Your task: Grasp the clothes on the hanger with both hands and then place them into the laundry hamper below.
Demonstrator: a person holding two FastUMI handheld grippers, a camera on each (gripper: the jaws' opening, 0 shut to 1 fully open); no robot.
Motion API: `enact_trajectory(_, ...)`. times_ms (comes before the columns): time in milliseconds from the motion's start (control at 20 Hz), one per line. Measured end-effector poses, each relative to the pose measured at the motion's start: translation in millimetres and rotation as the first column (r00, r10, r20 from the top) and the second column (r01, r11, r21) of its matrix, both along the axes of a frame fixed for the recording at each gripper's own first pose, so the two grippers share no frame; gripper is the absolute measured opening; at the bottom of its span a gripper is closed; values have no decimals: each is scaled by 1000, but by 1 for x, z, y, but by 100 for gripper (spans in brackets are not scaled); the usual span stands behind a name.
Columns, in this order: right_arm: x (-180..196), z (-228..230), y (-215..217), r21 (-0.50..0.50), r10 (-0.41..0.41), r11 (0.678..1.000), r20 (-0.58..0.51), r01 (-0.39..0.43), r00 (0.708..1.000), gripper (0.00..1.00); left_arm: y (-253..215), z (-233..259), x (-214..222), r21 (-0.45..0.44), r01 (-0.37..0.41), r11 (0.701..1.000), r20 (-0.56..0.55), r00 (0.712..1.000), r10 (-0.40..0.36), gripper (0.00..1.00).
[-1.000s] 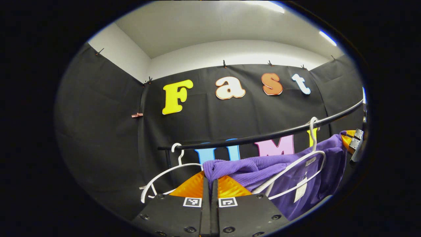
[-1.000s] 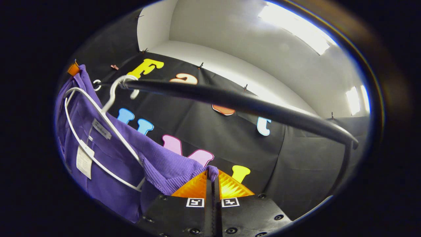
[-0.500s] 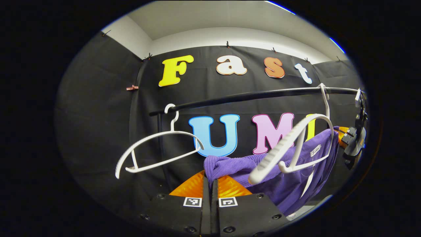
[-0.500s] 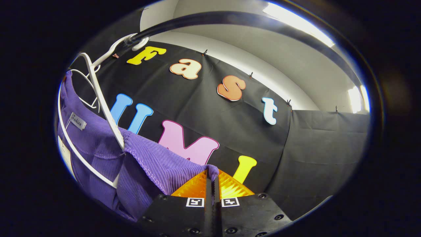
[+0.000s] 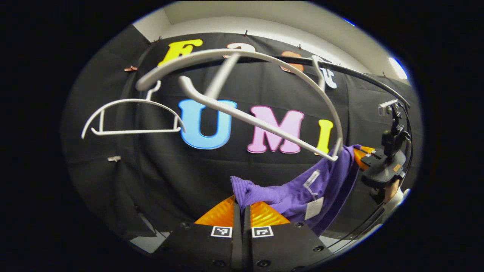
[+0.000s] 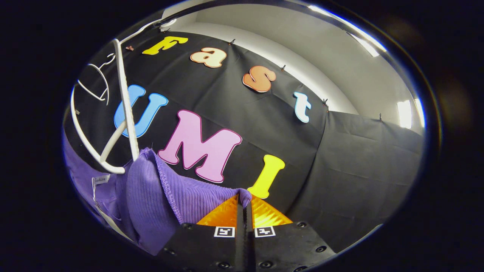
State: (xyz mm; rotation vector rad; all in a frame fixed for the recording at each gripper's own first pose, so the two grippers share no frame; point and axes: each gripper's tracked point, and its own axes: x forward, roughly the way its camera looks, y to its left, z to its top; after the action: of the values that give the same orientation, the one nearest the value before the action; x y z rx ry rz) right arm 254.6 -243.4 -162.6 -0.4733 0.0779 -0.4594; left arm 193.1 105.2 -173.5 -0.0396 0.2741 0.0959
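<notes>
- The left gripper (image 5: 242,206) is pinching a bunched corner of the purple garment (image 5: 295,190); its two fingers are pressed together with the cloth caught at their tips.
- The right gripper (image 6: 244,204) is doing the same at the other end, its fingers closed with a ribbed purple edge of the garment (image 6: 181,192) folded over their tips.
- In the left gripper view the garment is sagging from the tips away to the right, toward the right gripper (image 5: 365,156) held farther off, with a hand (image 5: 391,190) showing under it.
- Two white tags (image 5: 314,200) are hanging from the cloth between the grippers.
- A white hanger (image 5: 261,90) is swinging tilted just above the garment, its lower end touching the cloth near the far gripper.
- A second white hanger (image 5: 132,121), bare, is hanging up and to the left of the left gripper.
- Both hangers are hooked on a dark rail (image 5: 363,77) crossing overhead.
- In the right gripper view the tilted hanger (image 6: 124,109) is standing to the upper left of the tips, its end meeting the garment.
</notes>
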Motion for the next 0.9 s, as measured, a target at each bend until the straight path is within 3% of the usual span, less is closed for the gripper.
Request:
enact_trajectory(300, -33, -28, 4, -14, 3, 1000, -89, -5, 996, 4, -71, -18, 12, -94, 120, 988, -27, 992, -123, 5)
enact_trajectory(550, -60, -45, 69, 75, 165, 985, -147, -155, 975, 4, -79, -24, -10, -82, 131, 988, -54, 989, -136, 5)
enact_trajectory(700, -67, -27, 126, 160, 313, 942, -109, -294, 943, 4, -61, -20, -27, -82, 88, 993, -58, 994, -93, 5)
enact_trajectory(900, -77, 10, 186, 333, 460, 838, -2, -433, 888, 4, -42, -6, -46, -64, 34, 997, -45, 998, -37, 5)
